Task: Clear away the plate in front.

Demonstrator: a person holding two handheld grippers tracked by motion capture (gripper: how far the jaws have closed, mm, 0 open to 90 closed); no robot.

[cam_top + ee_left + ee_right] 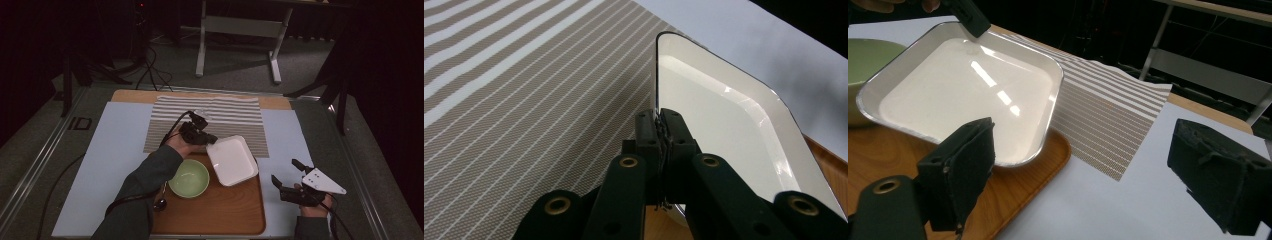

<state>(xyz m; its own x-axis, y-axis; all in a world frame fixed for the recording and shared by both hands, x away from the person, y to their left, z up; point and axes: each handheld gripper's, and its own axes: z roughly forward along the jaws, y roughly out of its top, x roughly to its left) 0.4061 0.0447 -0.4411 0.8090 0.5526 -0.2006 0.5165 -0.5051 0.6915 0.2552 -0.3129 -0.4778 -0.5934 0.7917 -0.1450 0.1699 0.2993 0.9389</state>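
Where left gripper (659,125) clamps: plate (724,130) rim hidden.

In the right gripper view, the right gripper (1098,175) had its two black jaws standing wide apart with nothing between them. Beyond them a white square plate (963,97) sat tilted over a wooden tray (1013,185), beside a green bowl (865,62). The left gripper (970,20) pinched the plate's far rim. A striped mat (1103,120) lay on the pale table cover (1128,210).

White square plate (232,160) with rounded corners and raised rim, glossy, empty, tilted, one edge clamped in the left gripper's fingers (650,136), partly over wooden tray (225,210), partly over striped mat (210,117)
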